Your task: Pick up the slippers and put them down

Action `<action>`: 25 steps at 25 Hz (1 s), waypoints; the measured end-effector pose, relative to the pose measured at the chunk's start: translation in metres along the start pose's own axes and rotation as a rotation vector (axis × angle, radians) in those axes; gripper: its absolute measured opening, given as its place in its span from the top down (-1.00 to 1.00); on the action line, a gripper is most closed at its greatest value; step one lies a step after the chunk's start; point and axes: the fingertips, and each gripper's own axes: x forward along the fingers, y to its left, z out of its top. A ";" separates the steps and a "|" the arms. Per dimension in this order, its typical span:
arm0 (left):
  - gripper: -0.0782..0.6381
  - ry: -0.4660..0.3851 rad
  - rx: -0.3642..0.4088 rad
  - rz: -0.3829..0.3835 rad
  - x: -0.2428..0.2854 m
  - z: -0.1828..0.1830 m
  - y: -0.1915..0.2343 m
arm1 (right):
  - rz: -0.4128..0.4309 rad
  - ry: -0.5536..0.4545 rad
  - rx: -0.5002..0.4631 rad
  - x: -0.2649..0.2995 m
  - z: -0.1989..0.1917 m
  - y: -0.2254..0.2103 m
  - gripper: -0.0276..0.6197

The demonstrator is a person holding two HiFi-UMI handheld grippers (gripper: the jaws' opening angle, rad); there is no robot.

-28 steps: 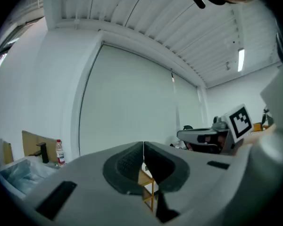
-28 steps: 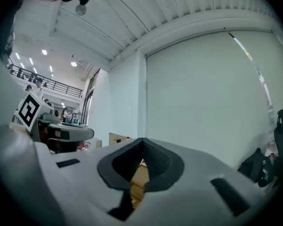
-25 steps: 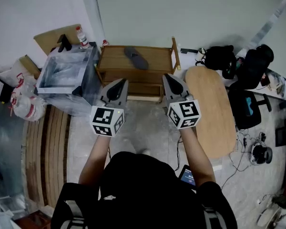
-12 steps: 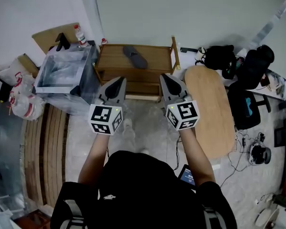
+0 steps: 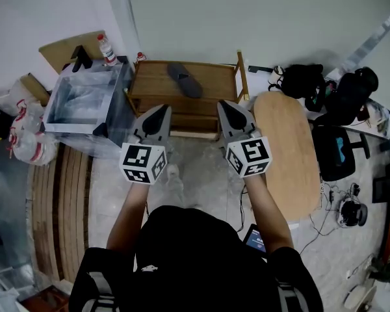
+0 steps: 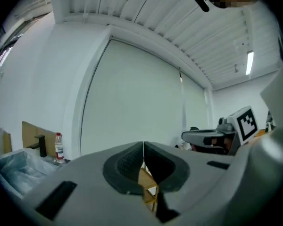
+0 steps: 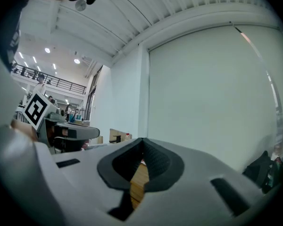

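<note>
Holding left hand-held gripper (image 5: 162, 109) and right hand-held gripper (image 5: 224, 104) shut and empty, short of the dark slipper (image 5: 184, 80) atop the wooden rack (image 5: 151, 88), risks shoving it off the back unless opened before reaching in.

Slippers in view: one dark slipper (image 5: 184, 80), lying on the top of one wooden shelf (image 5: 153, 86). Grippers: two units, the left gripper (image 5: 162, 109) and the right gripper (image 5: 225, 104), held by one person (image 5: 182, 259). Other items: one clear plastic bin (image 5: 84, 103), one plastic bottle (image 5: 104, 47) and one oval wooden board (image 5: 283, 155).
</note>
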 end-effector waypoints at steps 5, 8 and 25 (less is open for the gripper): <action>0.77 0.005 -0.008 0.005 0.033 -0.005 0.027 | 0.003 0.017 0.002 0.039 -0.009 -0.016 0.95; 0.77 0.012 -0.018 0.004 0.055 -0.009 0.047 | 0.003 0.025 0.004 0.067 -0.014 -0.025 0.95; 0.76 0.051 -0.063 -0.043 0.179 -0.006 0.171 | -0.015 0.091 0.003 0.235 -0.026 -0.067 0.95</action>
